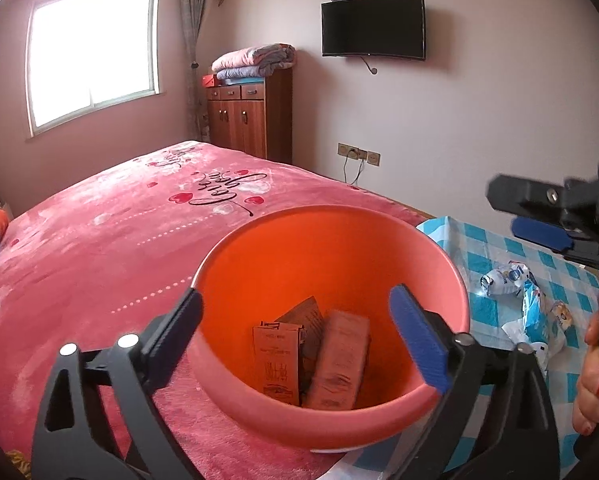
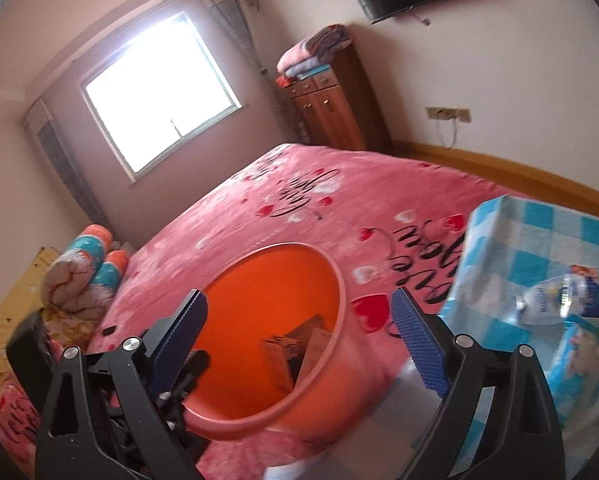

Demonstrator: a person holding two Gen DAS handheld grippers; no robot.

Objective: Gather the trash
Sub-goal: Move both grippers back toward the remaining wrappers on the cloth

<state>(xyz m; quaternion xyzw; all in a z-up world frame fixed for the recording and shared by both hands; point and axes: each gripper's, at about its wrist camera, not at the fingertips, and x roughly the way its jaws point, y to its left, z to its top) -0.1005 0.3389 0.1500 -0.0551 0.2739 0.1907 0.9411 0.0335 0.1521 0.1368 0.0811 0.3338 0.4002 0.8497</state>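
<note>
Leftmost is the pink bed (image 1: 99,240), and the orange bin (image 1: 331,264) sits right at the edge of it nearest the worktop (image 1: 479,240), with a couple of flattened brown cartons (image 1: 311,360) already down in the bottom. The left hand-held gripper (image 1: 295,344) hangs over the bin mouth with its jaws spread wide, nothing in them. Further right, on the blue-check worktop, is what's left to collect: a crushed plastic bottle (image 1: 503,278) near the edge facing the bin, and a crumpled blue-and-white wrapper (image 1: 535,316) just beside it. The right hand-held gripper (image 2: 299,344) is also released and empty, up above the worktop.

My guess on handling: both are super light. The bottle is crinkly and a bit slick, so it could squirt out sideways. I'd pinch it across the squashed middle, not the cap end. The wrapper is soft and floppy, so grab a bunched fold.
</note>
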